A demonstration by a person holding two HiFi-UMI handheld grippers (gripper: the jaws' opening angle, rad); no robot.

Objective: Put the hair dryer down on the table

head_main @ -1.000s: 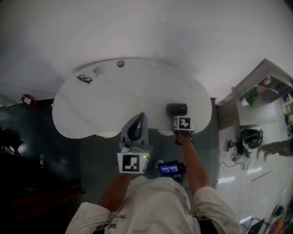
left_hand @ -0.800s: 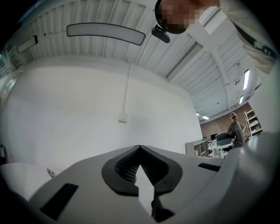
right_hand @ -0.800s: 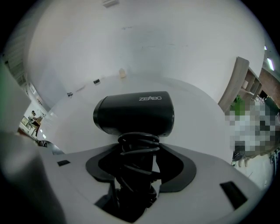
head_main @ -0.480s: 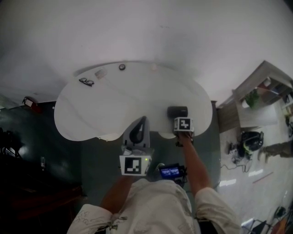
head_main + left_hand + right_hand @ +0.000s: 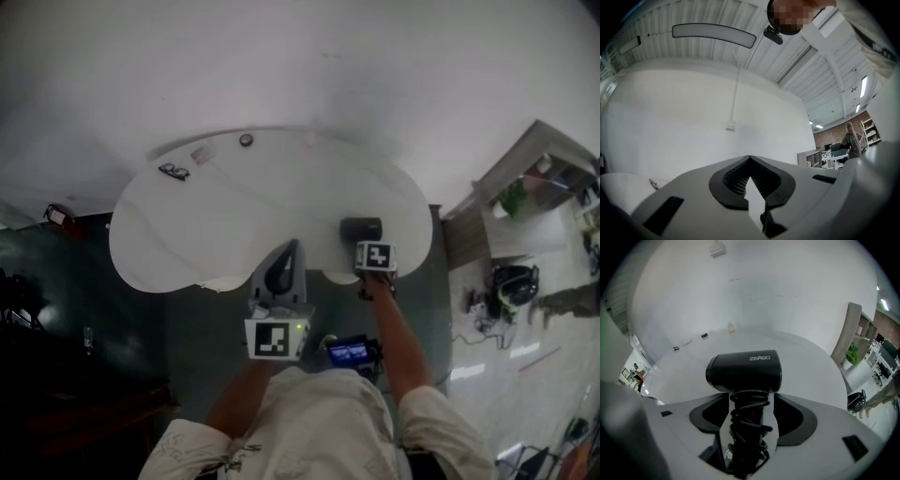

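Fingers of the right gripper are opening, one on each side of the dryer's handle. A sliver of pale table shows between each pad and the cord wound round the handle, so the pads no longer press on it. The handle runs straight away from the jaws along their line. Beyond it the dryer has its barrel lying crosswise, muzzle to the left, just past the fingertips.

In the head view the dryer appears to rest on the table, close to the near edge on the right. The put-down looks all but done. What the next move depends on is that the handle lies along the jaws' own axis, so a straight pull back toward the body should clear it without knocking it.

The right forearm reaches forward and low, with the gripper level at the table's edge. The left gripper is farther from the dryer. Its jaws are together on nothing, and it is held short of the table, tilted up toward the wall.
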